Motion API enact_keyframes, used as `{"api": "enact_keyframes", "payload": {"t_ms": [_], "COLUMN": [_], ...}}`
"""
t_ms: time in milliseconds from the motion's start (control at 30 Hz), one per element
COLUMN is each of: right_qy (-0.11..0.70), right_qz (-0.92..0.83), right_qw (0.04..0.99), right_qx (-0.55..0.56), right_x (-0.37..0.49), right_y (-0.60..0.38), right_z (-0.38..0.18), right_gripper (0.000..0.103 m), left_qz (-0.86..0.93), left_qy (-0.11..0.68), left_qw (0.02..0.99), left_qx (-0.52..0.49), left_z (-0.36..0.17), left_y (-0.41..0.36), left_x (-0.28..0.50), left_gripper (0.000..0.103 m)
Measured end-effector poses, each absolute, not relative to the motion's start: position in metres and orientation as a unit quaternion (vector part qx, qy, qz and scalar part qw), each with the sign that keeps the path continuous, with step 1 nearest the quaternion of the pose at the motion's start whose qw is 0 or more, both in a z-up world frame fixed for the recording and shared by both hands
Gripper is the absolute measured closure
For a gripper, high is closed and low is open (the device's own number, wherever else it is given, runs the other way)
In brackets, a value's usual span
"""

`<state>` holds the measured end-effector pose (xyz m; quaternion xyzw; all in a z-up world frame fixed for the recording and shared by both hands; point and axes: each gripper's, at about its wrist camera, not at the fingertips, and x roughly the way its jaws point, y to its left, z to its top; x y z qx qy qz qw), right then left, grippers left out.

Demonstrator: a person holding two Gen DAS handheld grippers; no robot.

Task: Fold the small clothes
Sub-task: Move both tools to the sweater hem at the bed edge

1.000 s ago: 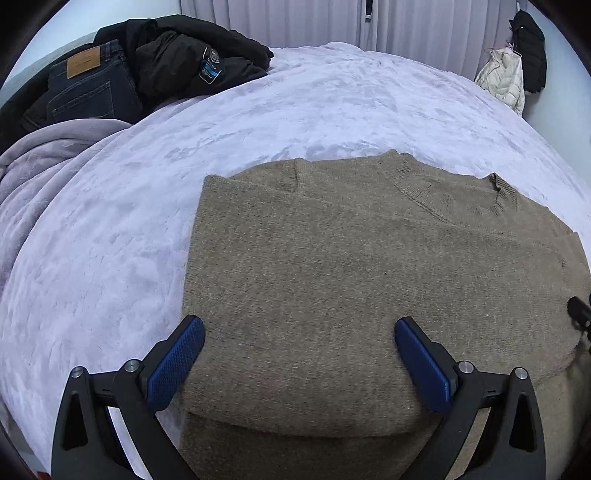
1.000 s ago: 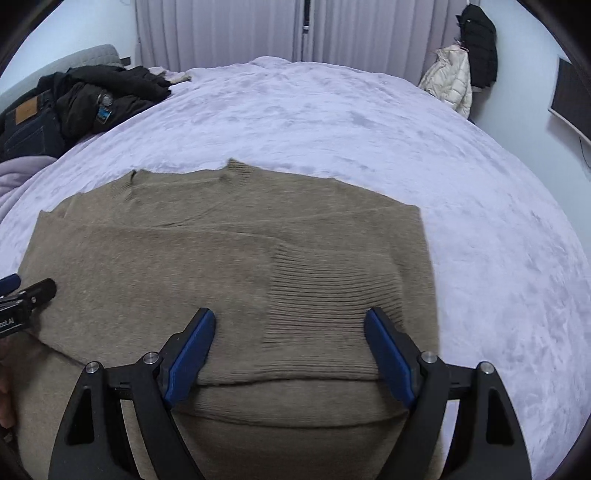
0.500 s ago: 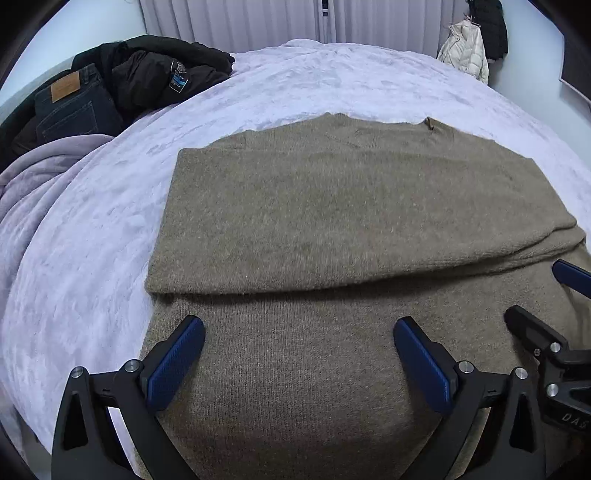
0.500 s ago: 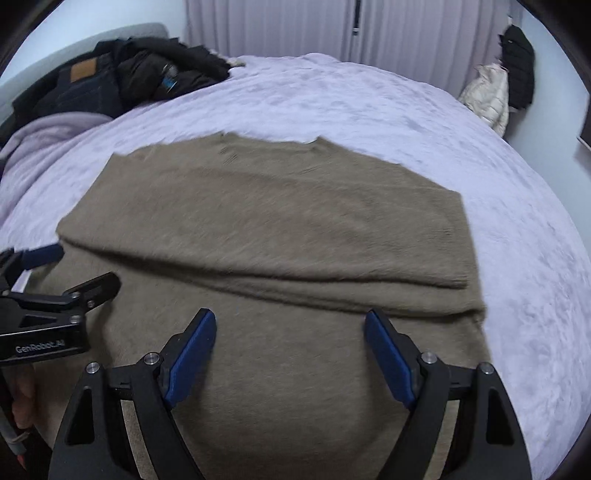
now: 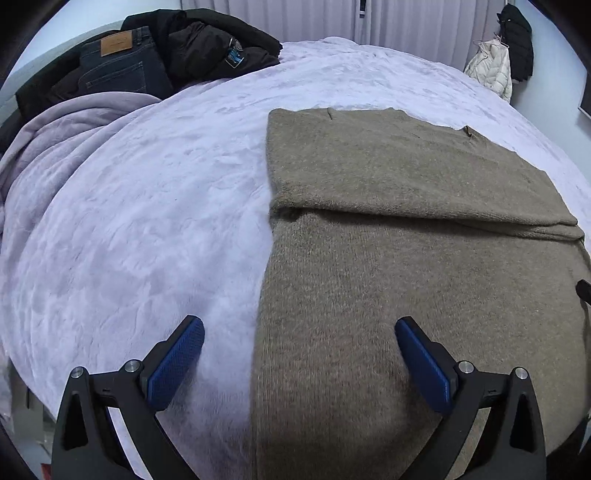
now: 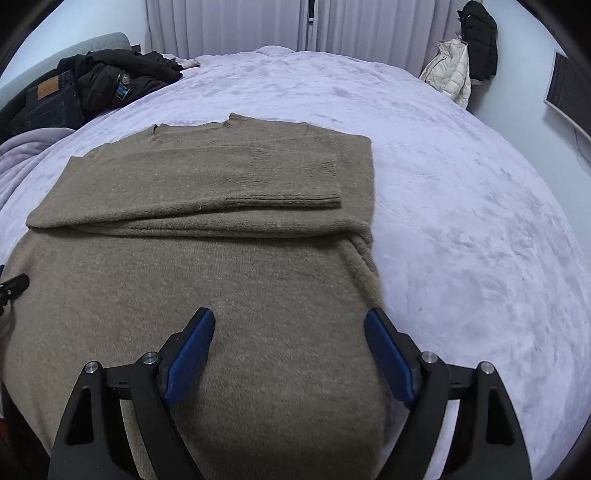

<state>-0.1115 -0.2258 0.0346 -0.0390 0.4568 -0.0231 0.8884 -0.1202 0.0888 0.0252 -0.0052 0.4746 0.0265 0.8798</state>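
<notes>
A brown knitted sweater (image 5: 406, 258) (image 6: 207, 266) lies flat on the lilac bed cover (image 5: 147, 206) (image 6: 461, 206), its sleeves folded across the upper body, one ribbed cuff (image 6: 291, 201) on top. My left gripper (image 5: 299, 332) hangs open over the sweater's left edge, one blue pad over the bedcover and the other over the knit, with nothing between them. My right gripper (image 6: 290, 325) is open above the sweater's lower right part, its right pad near the sweater's right edge. A tip of the other gripper shows at the frame edge in each view.
A pile of dark jeans (image 5: 114, 62) and a black jacket (image 5: 207, 44) (image 6: 122, 77) sits at the far left of the bed, beside a bunched lilac blanket (image 5: 55, 147). Coats (image 6: 461, 66) hang by the far right wall. Curtains (image 6: 258, 22) close the back.
Both grippers pulled back toward the sweater's lower part and spread apart, the left toward the left edge, the right toward the right edge. The sweater stayed put; both stayed open.
</notes>
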Motion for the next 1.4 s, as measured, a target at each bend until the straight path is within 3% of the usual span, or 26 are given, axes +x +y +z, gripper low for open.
{"api": "enact_keyframes", "payload": {"t_ms": [100, 267, 400, 600, 833, 967, 1100, 1233, 1400], "right_qy": [0.435, 0.410, 0.413, 0.420, 0.413, 0.381, 0.372, 0.383, 0.382], "right_qz": [-0.015, 0.114, 0.120, 0.087, 0.032, 0.051, 0.118, 0.097, 0.089], "right_qw": [0.899, 0.899, 0.892, 0.895, 0.900, 0.909, 0.897, 0.871, 0.874], "right_qx": [-0.050, -0.100, -0.139, -0.119, -0.137, -0.163, -0.210, -0.290, -0.285], "right_x": [-0.134, -0.186, -0.206, -0.222, -0.241, -0.262, -0.280, -0.284, -0.299], "right_y": [-0.202, -0.130, -0.130, -0.191, -0.204, -0.167, -0.114, -0.114, -0.170], "right_z": [0.050, 0.047, 0.020, 0.023, 0.028, 0.044, 0.027, -0.011, -0.011], "right_gripper": [0.018, 0.018, 0.018, 0.018, 0.017, 0.017, 0.017, 0.018, 0.017], "left_qz": [-0.028, -0.067, -0.065, -0.039, -0.039, -0.062, -0.039, -0.061, -0.028], "left_qy": [0.461, 0.443, 0.450, 0.452, 0.459, 0.435, 0.455, 0.494, 0.523], "left_qw": [0.887, 0.889, 0.890, 0.889, 0.887, 0.897, 0.879, 0.865, 0.851], "left_qx": [-0.009, 0.098, 0.049, 0.066, 0.006, 0.039, 0.140, 0.071, 0.037], "left_z": [0.038, 0.022, 0.017, 0.011, 0.013, 0.021, -0.013, -0.023, -0.038], "left_y": [0.058, -0.002, 0.032, 0.070, 0.092, 0.061, 0.035, 0.082, 0.125], "left_x": [-0.145, -0.187, -0.198, -0.223, -0.239, -0.259, -0.260, -0.257, -0.258], "left_gripper": [0.000, 0.000, 0.000, 0.000, 0.000, 0.000, 0.000, 0.000, 0.000]}}
